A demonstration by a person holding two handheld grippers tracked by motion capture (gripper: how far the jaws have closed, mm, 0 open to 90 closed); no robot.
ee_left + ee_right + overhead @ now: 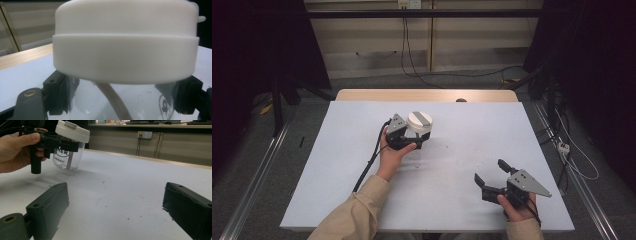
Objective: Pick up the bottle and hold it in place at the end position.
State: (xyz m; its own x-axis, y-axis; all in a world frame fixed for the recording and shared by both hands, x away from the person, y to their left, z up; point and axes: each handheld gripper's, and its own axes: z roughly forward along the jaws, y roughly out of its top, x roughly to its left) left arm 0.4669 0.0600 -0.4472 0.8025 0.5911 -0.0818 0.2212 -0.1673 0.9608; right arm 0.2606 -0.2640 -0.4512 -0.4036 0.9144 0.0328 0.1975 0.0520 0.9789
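White sheeting covers a table [462, 200] with a wooden far edge, set in a dim room with cables along the back wall. Left gripper [412, 142] has its jaws closed on the clear body of a cup [419, 125], just under its white lid [125, 47]. In the left gripper view, black pads [58, 92] press both sides of the clear wall, and a straw [115, 102] runs down inside. From the right gripper view, the cup appears tilted, its base close to the table near the middle. A hand [393, 157] in a beige sleeve holds this gripper. Right gripper [492, 172], well apart at the near right corner, has its jaws spread wide and empty, held by the other hand [518, 206].
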